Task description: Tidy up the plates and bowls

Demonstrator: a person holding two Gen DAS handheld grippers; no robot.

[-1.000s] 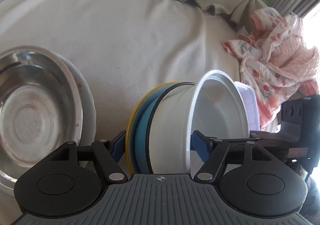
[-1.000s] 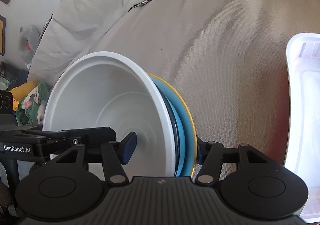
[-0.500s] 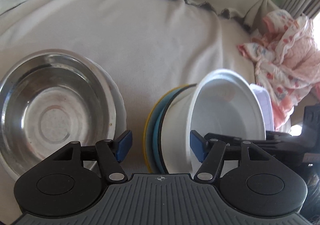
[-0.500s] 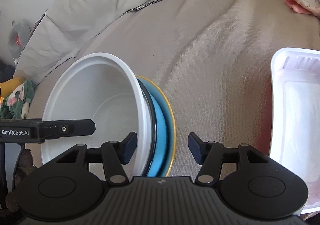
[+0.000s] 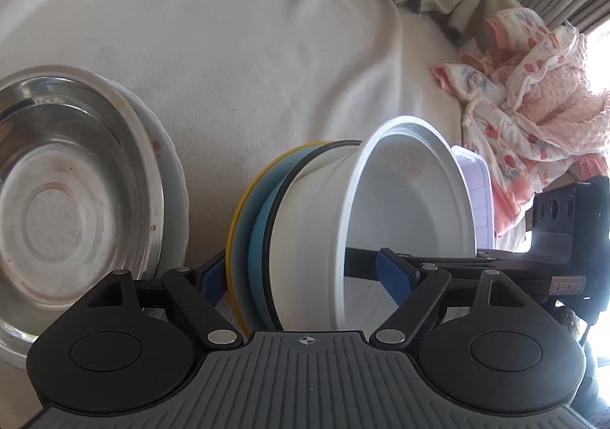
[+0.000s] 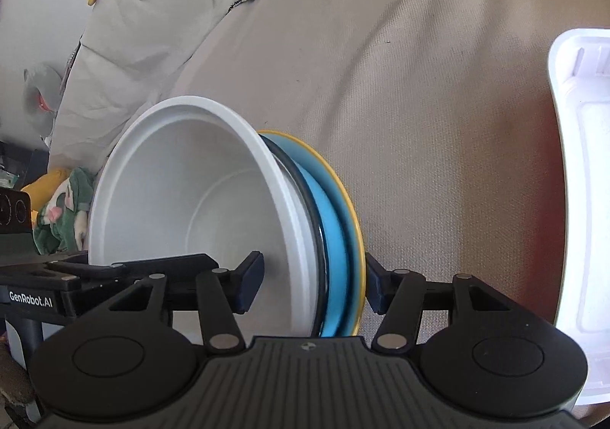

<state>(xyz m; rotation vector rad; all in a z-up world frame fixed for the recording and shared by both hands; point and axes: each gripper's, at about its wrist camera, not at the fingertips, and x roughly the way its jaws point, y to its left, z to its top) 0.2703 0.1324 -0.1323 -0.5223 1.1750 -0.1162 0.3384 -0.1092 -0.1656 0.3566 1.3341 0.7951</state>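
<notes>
- The wide beige cloth (image 5: 267,67) is the soft ground for everything. On such a surface dishes would not stand on edge alone, I think.
- The round steel bowl (image 5: 65,200) lies in a white plate (image 5: 175,177), just left of the held dishes. It looks like a pile already sorted. Only the left view shows it.
- The white foam tray (image 6: 583,162) lies well apart on the other side. The right view shows it best.
- The nested stack (image 5: 305,231) stands on its edge on the cloth: a white plastic bowl (image 6: 183,192), then a blue plate (image 6: 331,238), then a yellow plate (image 6: 356,223).
- The right gripper (image 6: 312,282) seems to pinch this stack, one pad inside the bowl and one behind the yellow plate. So it holds the stack up.
- The left gripper (image 5: 301,274) has just been opening. Its jaws are spread around the same stack without pressing, probably to give it over.
</notes>
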